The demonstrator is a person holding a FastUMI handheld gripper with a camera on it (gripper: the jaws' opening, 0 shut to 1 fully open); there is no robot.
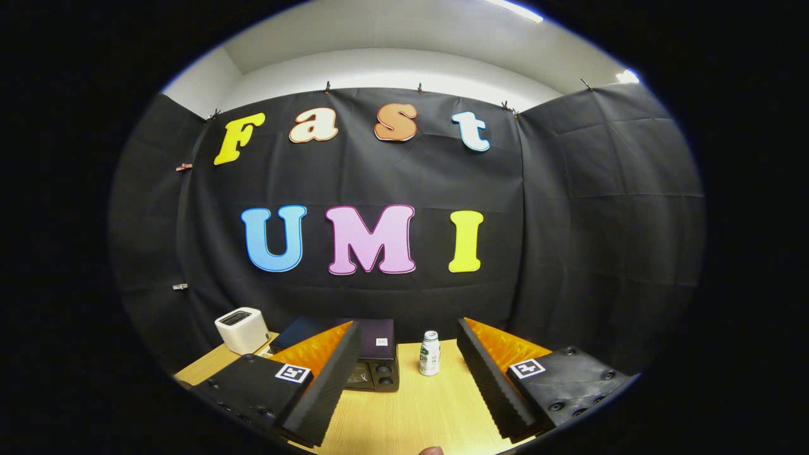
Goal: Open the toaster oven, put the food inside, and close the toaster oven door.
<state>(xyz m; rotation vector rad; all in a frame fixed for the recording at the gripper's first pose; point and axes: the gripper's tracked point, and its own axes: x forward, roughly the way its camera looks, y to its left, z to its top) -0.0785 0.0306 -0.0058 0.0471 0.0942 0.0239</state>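
My gripper (pixel 407 363) is held above a wooden table (pixel 417 404), its two fingers spread wide with nothing between them. Beyond the left finger sits a dark toaster oven (pixel 377 363) with knobs on its right side; the finger hides most of its front, so I cannot tell whether its door is open or closed. A small white bottle (pixel 430 354) with a green label stands upright on the table just right of the oven, ahead of the gap between the fingers.
A white pop-up toaster (pixel 241 329) stands at the table's far left corner. A dark flat object (pixel 297 332) lies behind the left finger. Black cloth walls close the booth behind the table. A fingertip (pixel 432 450) shows at the near edge.
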